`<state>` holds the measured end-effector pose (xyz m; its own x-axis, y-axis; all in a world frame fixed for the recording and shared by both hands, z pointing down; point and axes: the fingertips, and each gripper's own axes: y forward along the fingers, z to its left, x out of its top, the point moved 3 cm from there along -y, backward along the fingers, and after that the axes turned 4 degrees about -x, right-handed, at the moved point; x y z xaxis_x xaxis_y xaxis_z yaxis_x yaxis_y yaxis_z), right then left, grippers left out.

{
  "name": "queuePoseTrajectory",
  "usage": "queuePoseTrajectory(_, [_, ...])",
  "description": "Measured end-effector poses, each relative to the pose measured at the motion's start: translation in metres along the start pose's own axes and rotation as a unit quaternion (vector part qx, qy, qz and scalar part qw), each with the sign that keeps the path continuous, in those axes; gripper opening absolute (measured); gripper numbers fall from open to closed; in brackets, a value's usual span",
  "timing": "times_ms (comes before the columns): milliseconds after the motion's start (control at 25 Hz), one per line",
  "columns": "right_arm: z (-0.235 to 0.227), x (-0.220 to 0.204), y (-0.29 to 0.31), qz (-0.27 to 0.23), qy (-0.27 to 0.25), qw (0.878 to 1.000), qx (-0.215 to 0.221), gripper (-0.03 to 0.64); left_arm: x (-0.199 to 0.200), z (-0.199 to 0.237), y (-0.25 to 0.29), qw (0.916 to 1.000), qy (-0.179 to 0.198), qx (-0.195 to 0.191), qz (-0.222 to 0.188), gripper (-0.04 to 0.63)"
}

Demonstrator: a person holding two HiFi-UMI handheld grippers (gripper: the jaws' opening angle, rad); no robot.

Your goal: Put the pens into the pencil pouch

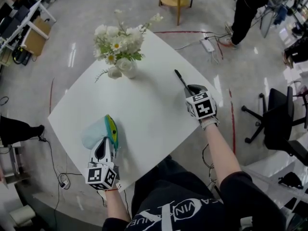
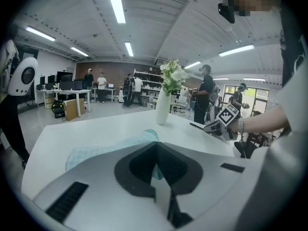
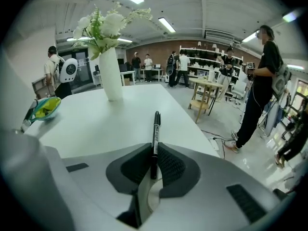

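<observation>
The slim black pen (image 3: 155,134), clamped in the jaws of the right gripper (image 3: 154,161) at the right of the white worktop (image 1: 144,109), is best carried level and fed tip-first into the pale teal fabric pouch (image 1: 95,133), which is pinched at its mouth by the closed jaws of the left gripper (image 1: 109,139).

One black pen (image 1: 182,81) shows right of centre in the head view, slim and straight, its far tip pointing toward the upper left of the frame. It is clamped between the jaws of the right gripper (image 1: 191,88), gripped near its rear end. Most of its length (pale print runs along the barrel) sticks out past the fingertips over the white table (image 1: 144,114). The pencil pouch (image 1: 95,131) lies at lower left, pale mint fabric with a green and yellow edge, resting on the table near its border. The left gripper (image 1: 112,139) has its jaws closed on the pouch's near end.
</observation>
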<state>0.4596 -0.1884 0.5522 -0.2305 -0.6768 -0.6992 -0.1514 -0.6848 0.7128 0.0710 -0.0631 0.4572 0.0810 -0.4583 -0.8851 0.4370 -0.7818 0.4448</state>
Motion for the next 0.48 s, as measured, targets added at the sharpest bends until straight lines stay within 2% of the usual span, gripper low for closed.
queuePoseTrajectory(240, [0.018, 0.004, -0.012, -0.021, -0.007, 0.999, 0.028, 0.046, -0.002, 0.002, -0.005, 0.9999, 0.010, 0.004, 0.002, 0.003])
queuePoseTrajectory(360, [0.048, 0.010, -0.020, -0.034, -0.013, 0.997, 0.070, 0.048, 0.000, 0.007, -0.008, 0.9999, 0.011, 0.006, 0.000, 0.003])
queuePoseTrajectory(480, [0.093, 0.017, -0.031, -0.044, -0.041, 0.990, 0.128, 0.048, 0.004, 0.010, -0.010, 0.9999, 0.014, 0.001, -0.002, 0.003])
